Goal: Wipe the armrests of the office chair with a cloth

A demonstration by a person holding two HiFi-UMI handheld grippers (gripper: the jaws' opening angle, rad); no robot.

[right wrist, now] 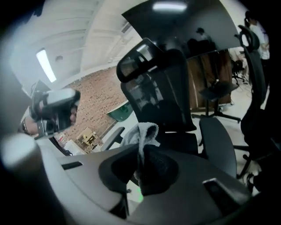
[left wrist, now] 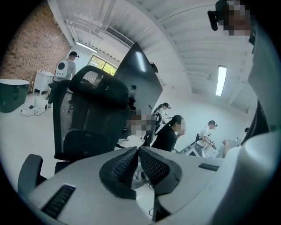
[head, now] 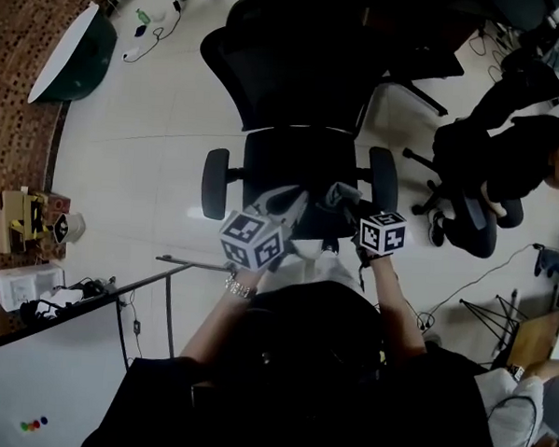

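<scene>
Right claw: clamped on the cloth, whose grey folds bunch up past its tips.
Cloth: in front of the office chair seat, ahead of the right claw.
Nearer armrest: just right of the right claw and a little beyond it, apart from the cloth.
Far armrest: left of the left claw.
Left claw: pads drawn together to a narrow seam, with nothing clearly held between them. It points toward the chair's backrest.

office chair: black | cloth: grey | floor: off-white | brick wall: red-brown | tub: dark green
</scene>
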